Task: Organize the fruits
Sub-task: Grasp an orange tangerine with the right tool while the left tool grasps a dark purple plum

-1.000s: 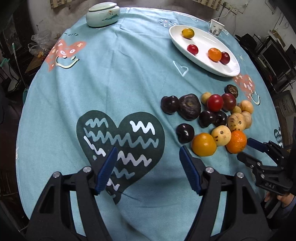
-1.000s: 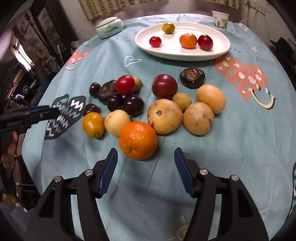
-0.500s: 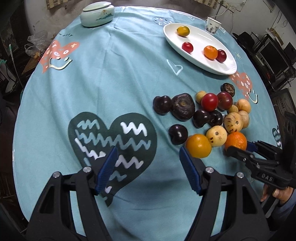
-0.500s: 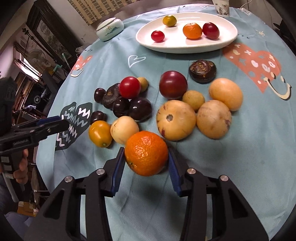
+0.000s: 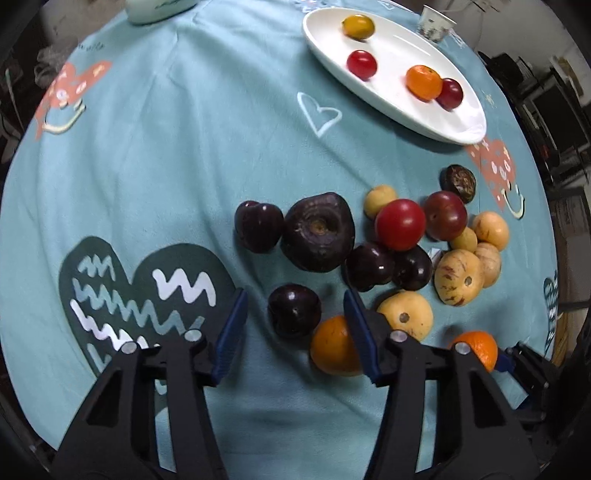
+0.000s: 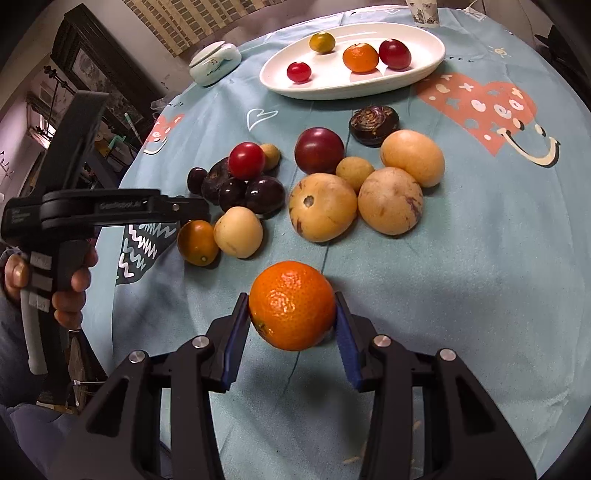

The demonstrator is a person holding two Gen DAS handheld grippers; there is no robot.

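Observation:
My right gripper (image 6: 291, 314) is shut on an orange mandarin (image 6: 291, 304), held just above the teal cloth and pulled back from the fruit pile (image 6: 325, 206). In the left wrist view my left gripper (image 5: 294, 301) is open, and a dark plum (image 5: 293, 310) lies on the cloth between its blue pads. An orange tomato (image 5: 332, 347) sits partly hidden behind the right-hand finger. The white oval plate (image 6: 424, 70) at the far side holds several small fruits, among them another mandarin (image 6: 360, 57). The held mandarin (image 5: 476, 347) also shows at the left view's lower right.
A lidded ceramic bowl (image 6: 214, 62) and a paper cup (image 5: 436, 26) stand at the far edge of the round table. A person's hand (image 6: 70, 291) grips the left tool's handle. Dark furniture surrounds the table edge.
The right gripper shut on the mandarin and drew it back from the pile. The left gripper moved forward and right, so the dark plum now lies between its fingers.

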